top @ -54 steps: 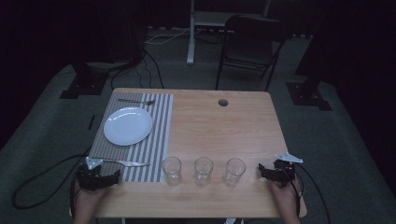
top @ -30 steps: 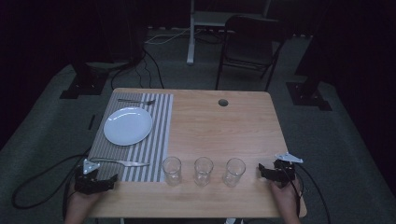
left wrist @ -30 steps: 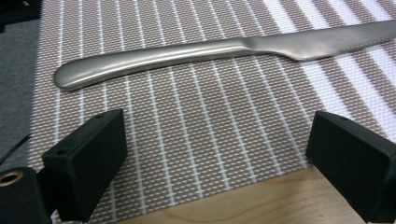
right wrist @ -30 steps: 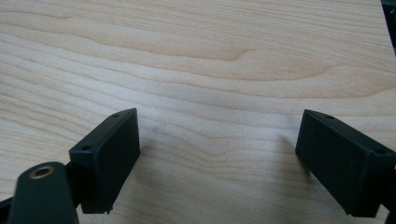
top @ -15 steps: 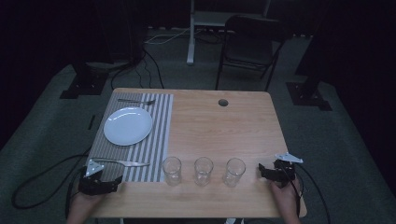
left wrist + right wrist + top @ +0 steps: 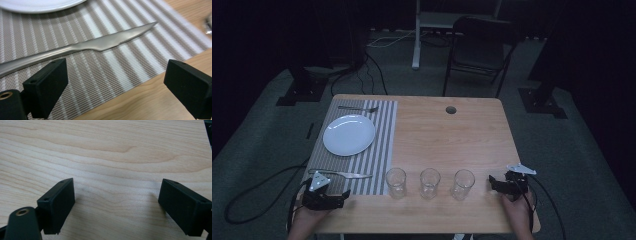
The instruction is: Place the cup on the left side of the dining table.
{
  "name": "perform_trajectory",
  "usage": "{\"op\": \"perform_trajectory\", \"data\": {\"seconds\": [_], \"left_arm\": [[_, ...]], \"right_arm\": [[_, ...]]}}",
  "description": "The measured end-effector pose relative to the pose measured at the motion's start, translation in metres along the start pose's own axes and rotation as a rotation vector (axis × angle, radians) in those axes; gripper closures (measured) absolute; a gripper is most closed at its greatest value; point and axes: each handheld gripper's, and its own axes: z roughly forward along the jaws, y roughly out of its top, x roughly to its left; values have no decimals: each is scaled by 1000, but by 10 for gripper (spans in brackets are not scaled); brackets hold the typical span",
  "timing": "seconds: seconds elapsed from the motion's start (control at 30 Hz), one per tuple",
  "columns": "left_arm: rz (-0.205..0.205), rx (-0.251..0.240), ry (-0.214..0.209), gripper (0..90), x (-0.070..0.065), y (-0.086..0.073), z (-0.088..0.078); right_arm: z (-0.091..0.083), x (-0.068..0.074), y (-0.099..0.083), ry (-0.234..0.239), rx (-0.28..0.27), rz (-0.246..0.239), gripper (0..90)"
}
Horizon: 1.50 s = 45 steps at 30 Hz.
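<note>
Dim room, wooden table (image 6: 452,135): on the striped placemat (image 6: 377,150) the knife (image 6: 100,45) lies just ahead of our left gripper (image 6: 343,194), jaws spread and empty. We should straddle its handle squarely before closing. Our right gripper (image 6: 493,184) rests agape.

High view looking down over table (image 6: 452,145), gripper views close, low above tabletop
</note>
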Motion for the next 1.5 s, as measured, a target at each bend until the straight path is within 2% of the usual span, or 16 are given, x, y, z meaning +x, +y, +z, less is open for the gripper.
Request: {"op": "perform_trajectory", "data": {"seconds": [0.1, 0.13, 0.2, 0.53, 0.57, 0.73, 0.8, 0.97, 1.07, 1.5], "left_arm": [[1, -6, -25, 60, -3, 3, -1], [0, -14, -53, 60, -4, 4, -2], [4, -31, -81, 60, -8, 5, -4], [45, -60, -98, 60, -22, 14, -6], [52, -69, -119, 60, -25, 17, -6], [61, -75, -146, 60, -33, 22, -4], [80, -66, -159, 60, -39, 25, 0], [95, -72, -185, 60, -45, 30, 3], [109, -89, -219, 60, -54, 38, 2], [134, -145, -293, 60, -64, 58, -4]], "right_arm": [[0, 0, 0, 0, 0, 0, 133], [0, 0, 0, 0, 0, 0, 133], [0, 0, 0, 0, 0, 0, 133], [0, 0, 0, 0, 0, 1, 133], [0, 0, 0, 0, 0, 0, 133], [0, 0, 0, 0, 0, 1, 133], [0, 0, 0, 0, 0, -1, 133], [0, 0, 0, 0, 0, -1, 133], [0, 0, 0, -2, 0, -1, 133], [0, 0, 0, -2, 0, 1, 133]]}}
